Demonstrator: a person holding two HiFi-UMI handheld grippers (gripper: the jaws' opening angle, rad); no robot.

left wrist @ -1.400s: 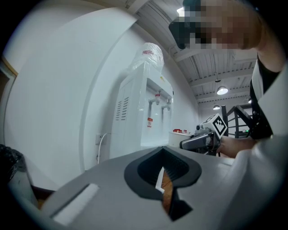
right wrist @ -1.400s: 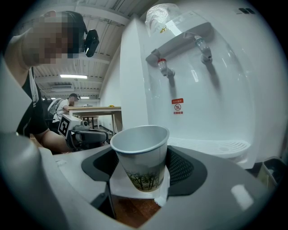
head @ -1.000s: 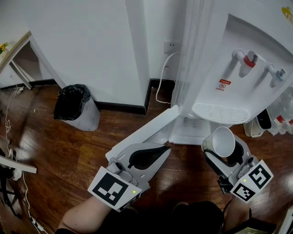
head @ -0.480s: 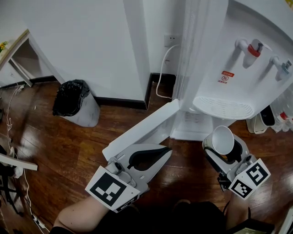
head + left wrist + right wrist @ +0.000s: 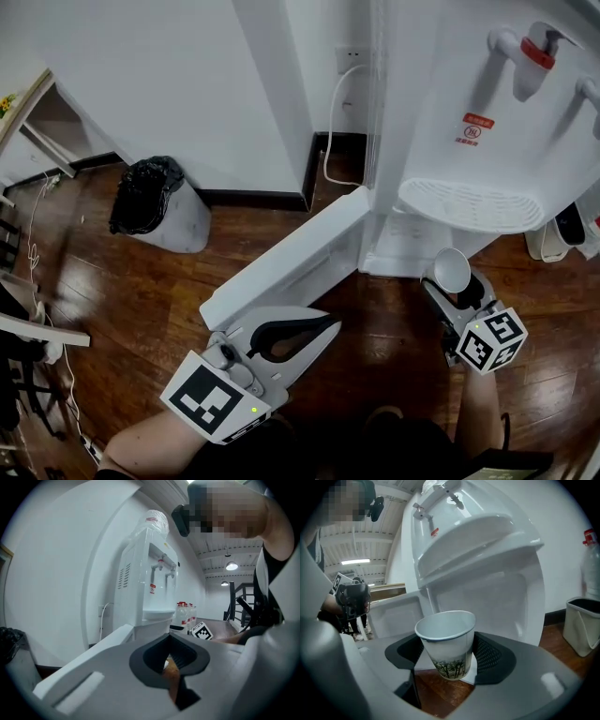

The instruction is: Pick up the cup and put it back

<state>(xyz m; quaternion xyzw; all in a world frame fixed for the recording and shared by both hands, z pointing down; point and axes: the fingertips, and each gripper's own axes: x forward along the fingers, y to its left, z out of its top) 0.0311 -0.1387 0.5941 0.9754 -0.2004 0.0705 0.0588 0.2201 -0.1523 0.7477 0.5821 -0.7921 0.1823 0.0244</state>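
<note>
The right gripper [image 5: 449, 654] has its dark ribbed pads [image 5: 488, 656] closed against the sides of a white paper cup [image 5: 447, 641], which keeps the jaws standing wide; the cup has a green grass print low on its wall, sits roughly upright with a slight lean, and its mouth shows empty. In the head view the same cup [image 5: 451, 270] sits at the front of the right gripper [image 5: 454, 284], above the wood floor [image 5: 141, 291] and just in front of the foot of the white water dispenser [image 5: 441, 112], lower than the slotted drip tray [image 5: 464, 204]. The left gripper [image 5: 330, 324] has its jaws brought together with the tips meeting and nothing between them (only floor shows through the dark oval cut-out behind the tips). It hangs over the floor to the left of the cup, well apart from it, beside the dispenser's lower door [image 5: 291, 262], which stands swung open. Above the tray are the taps, one with a red lever [image 5: 536, 52]. A white cord [image 5: 330, 141] runs from a wall socket [image 5: 349, 61] down toward the skirting. Farther left, a bin lined with a black bag [image 5: 155, 211] stands against the wall.
</note>
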